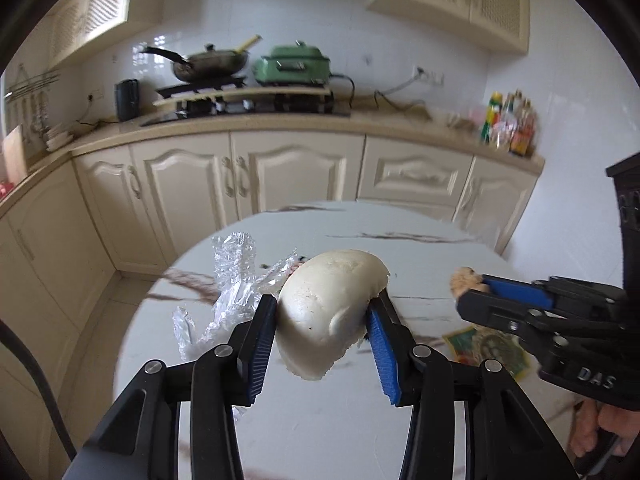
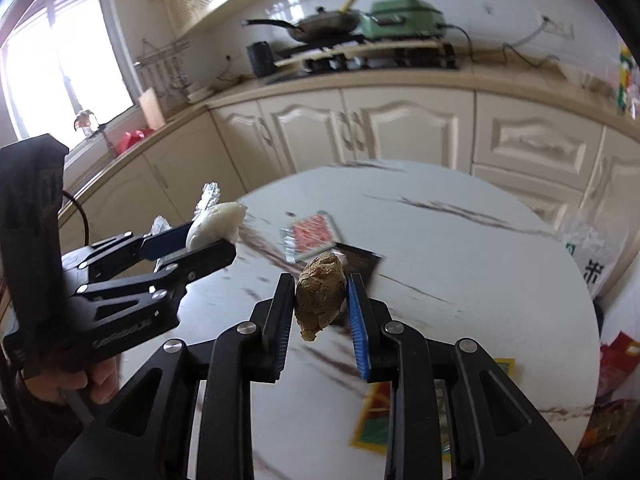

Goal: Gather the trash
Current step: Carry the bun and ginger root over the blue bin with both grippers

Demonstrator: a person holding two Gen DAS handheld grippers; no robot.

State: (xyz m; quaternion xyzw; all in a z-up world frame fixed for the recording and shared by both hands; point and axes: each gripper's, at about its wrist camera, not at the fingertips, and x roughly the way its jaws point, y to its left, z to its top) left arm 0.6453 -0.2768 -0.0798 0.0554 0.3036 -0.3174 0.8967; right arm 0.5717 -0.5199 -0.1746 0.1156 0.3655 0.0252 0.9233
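Your left gripper (image 1: 322, 322) is pinching a white steamed bun (image 1: 328, 312), its blue pads pressed into the bun's two sides, and you hold it lifted above the round marble table (image 1: 420, 220), clear of the tabletop. Your right gripper (image 2: 320, 304) is clamped on a small brown lump of food (image 2: 320, 296), too blurred to name more closely, and that too hangs in the air above the table, touching nothing but the pads. From the table's near edge, the two grippers sit side by side over it, the bun to the left of the brown lump. Crumpled clear plastic wrap (image 1: 232, 280) shows just left of the bun, over the table's left part; whether it lies on the table or hangs from the gripper you cannot tell. On the table's middle lies a red and white packet (image 2: 312, 234), with a dark packet (image 2: 362, 262) touching it on the near side, partly hidden behind the brown lump. A yellow and green wrapper (image 2: 374, 420) lies flat at the table's near edge, under your right gripper. Past the table's far edge run cream cabinets (image 1: 256, 176), and on the counter above them stand a frying pan (image 1: 208, 64) and a green cooker (image 1: 294, 66)
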